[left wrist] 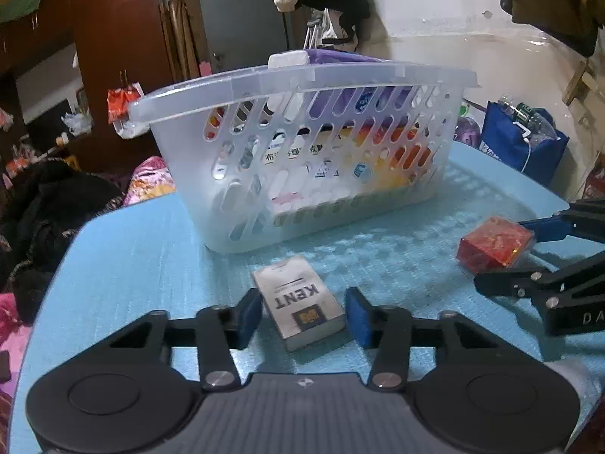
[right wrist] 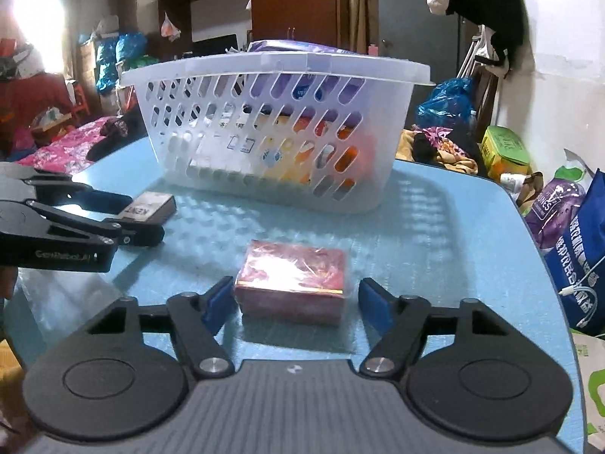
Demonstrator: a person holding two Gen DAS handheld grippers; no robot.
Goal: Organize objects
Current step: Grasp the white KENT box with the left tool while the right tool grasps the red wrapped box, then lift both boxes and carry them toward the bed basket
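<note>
A lived-in home, likely a bedroom: dark reddish-brown wooden wardrobes (left wrist: 113, 38) line the back wall, pink floral bedding (right wrist: 64, 147) lies beside the light-blue bench (right wrist: 435, 234), clothes hang from the white wall (right wrist: 484, 7), and stuffed shopping bags (right wrist: 582, 257) crowd the floor.

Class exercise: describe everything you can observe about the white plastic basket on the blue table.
The basket is translucent white plastic, with rows of slanted oval slots in its walls and a broad flat rim. It stands upright on the blue table, behind the Kent pack and the red box, touching neither. Through the slots show packed goods: orange, yellow and white boxes, some with printed labels. A purple packet rises above the rim. Neither gripper touches it.
</note>
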